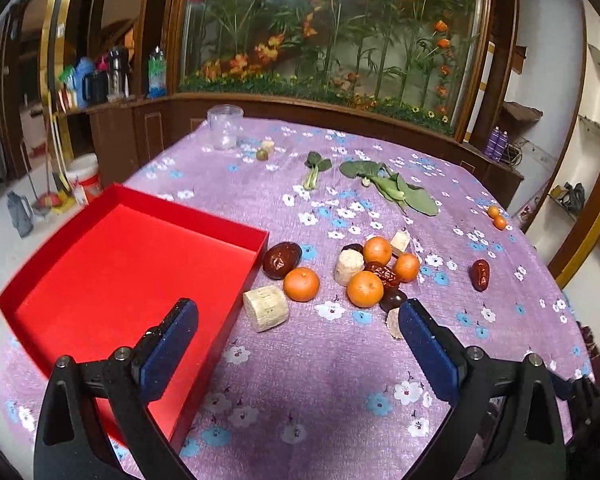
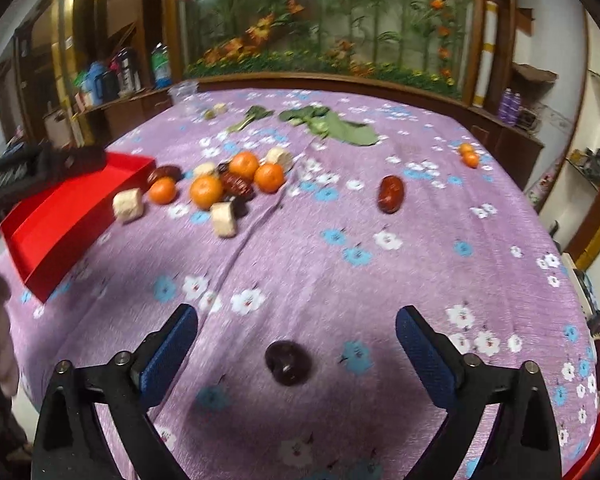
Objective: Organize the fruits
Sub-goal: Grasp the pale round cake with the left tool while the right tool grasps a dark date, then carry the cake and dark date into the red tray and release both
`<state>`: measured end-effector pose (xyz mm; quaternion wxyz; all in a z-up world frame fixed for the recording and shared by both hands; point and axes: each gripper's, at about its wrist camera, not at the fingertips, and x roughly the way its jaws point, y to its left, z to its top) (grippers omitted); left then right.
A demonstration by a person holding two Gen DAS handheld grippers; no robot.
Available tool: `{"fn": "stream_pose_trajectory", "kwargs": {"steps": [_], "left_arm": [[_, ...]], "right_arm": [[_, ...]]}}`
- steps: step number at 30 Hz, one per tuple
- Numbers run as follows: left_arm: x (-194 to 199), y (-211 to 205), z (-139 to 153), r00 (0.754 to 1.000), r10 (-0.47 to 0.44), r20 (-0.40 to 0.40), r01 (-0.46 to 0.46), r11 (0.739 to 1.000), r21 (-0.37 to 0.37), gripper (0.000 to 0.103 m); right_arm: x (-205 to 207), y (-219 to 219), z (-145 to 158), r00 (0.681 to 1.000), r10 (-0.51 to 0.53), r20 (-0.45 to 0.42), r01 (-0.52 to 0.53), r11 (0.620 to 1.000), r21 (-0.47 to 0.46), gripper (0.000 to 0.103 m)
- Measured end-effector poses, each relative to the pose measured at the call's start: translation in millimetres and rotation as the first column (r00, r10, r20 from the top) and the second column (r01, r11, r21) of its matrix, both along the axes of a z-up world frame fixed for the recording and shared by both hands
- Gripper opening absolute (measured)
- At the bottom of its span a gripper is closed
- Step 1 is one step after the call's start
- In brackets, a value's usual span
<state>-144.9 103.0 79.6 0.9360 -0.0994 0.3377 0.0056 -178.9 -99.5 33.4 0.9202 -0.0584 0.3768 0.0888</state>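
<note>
In the left wrist view, my left gripper (image 1: 298,306) is open above the purple floral cloth (image 1: 320,380). The empty red box (image 1: 132,264) lies under its left finger. A cream cylinder chunk (image 1: 266,308) lies on the cloth just ahead. Beyond it sit several oranges (image 1: 301,284), a large dark date (image 1: 282,260) and more cream chunks (image 1: 349,266). In the right wrist view, my right gripper (image 2: 297,314) is open low over the cloth. A dark round fruit (image 2: 288,362) lies on the cloth between its fingers, untouched. A red date (image 2: 391,194) lies alone further out.
Leafy greens (image 1: 392,188) and a clear plastic jar (image 1: 225,126) stand at the table's far side. Two small oranges (image 1: 496,216) sit by the right edge. The red box (image 2: 72,208) is at the left of the right wrist view. A wooden cabinet with a flower display backs the table.
</note>
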Motion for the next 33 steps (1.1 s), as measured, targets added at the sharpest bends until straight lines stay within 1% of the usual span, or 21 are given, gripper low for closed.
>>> {"fn": "stream_pose_trajectory", "kwargs": {"steps": [1,4,7,8,10,11,12,13,14,15,16,18,23,25,28,29,30,31,32,33], "left_arm": [[4,2,-2,1.0,-0.009,-0.013,0.009,1.0,-0.016,0.1],[13,1,-9,0.998,-0.047,-0.048,0.044,0.998,-0.053,0.1],[17,-11,-13,0.993,-0.096,-0.062,0.093,0.994,-0.054,0.095],[19,-17,-14,0.99,-0.121,-0.066,0.118,0.992,-0.047,0.092],[24,-31,-17,0.982,-0.17,-0.082,0.168,0.985,-0.035,0.084],[28,-38,-20,0.976,-0.196,-0.092,0.194,0.98,-0.031,0.077],[31,-45,-22,0.97,-0.221,-0.101,0.219,0.975,-0.031,0.068],[36,-52,-26,0.963,-0.244,-0.115,0.243,0.97,-0.03,0.065],[41,-58,-30,0.957,-0.26,-0.132,0.258,0.966,-0.03,0.062],[45,-61,-34,0.954,-0.265,-0.143,0.263,0.964,-0.032,0.062],[50,-64,-37,0.952,-0.267,-0.152,0.265,0.964,-0.039,0.062],[59,-66,-43,0.949,-0.265,-0.168,0.26,0.964,-0.05,0.061],[77,-71,-55,0.943,-0.265,-0.201,0.258,0.964,-0.057,0.061],[78,-75,-58,0.938,-0.283,-0.201,0.274,0.959,-0.071,0.06],[78,-85,-59,0.93,-0.312,-0.196,0.305,0.95,-0.066,0.05],[78,-89,-60,0.924,-0.331,-0.193,0.323,0.944,-0.069,0.039],[78,-92,-61,0.918,-0.348,-0.19,0.339,0.938,-0.076,0.031],[77,-95,-61,0.917,-0.351,-0.188,0.345,0.936,-0.064,0.031],[76,-98,-60,0.919,-0.35,-0.184,0.347,0.937,-0.045,0.031],[75,-98,-60,0.919,-0.351,-0.181,0.35,0.936,-0.041,0.031]], "right_arm": [[1,2,-2,1.0,0.009,-0.01,-0.009,1.0,-0.003,0.093],[5,3,-8,0.999,0.016,-0.039,-0.017,1.0,-0.01,0.09],[6,-1,-11,0.998,0.019,-0.057,-0.019,1.0,-0.001,0.087],[5,-3,-12,0.998,0.02,-0.063,-0.02,1.0,0.006,0.086],[4,-5,-14,0.997,0.022,-0.072,-0.021,1.0,0.015,0.079],[4,-6,-15,0.996,0.025,-0.08,-0.024,0.999,0.021,0.076],[5,-7,-17,0.996,0.03,-0.088,-0.028,0.999,0.024,0.07],[5,-6,-17,0.995,0.033,-0.093,-0.03,0.999,0.025,0.065],[6,-7,-19,0.994,0.037,-0.1,-0.034,0.999,0.027,0.064],[6,-7,-20,0.994,0.039,-0.107,-0.036,0.999,0.029,0.06],[7,-7,-22,0.992,0.043,-0.117,-0.039,0.999,0.037,0.054],[8,-9,-23,0.991,0.048,-0.128,-0.042,0.998,0.05,0.05],[9,-10,-26,0.99,0.054,-0.131,-0.047,0.997,0.053,0.048],[9,-10,-26,0.99,0.056,-0.132,-0.049,0.997,0.057,0.047],[10,-9,-26,0.99,0.058,-0.132,-0.052,0.997,0.052,0.046],[10,-9,-26,0.989,0.059,-0.132,-0.053,0.997,0.052,0.046],[10,-9,-26,0.989,0.06,-0.132,-0.054,0.997,0.05,0.042],[10,-9,-26,0.989,0.06,-0.132,-0.054,0.997,0.049,0.034],[10,-9,-26,0.989,0.062,-0.134,-0.055,0.997,0.054,0.031],[10,-10,-25,0.989,0.063,-0.136,-0.055,0.997,0.063,0.029]]}}
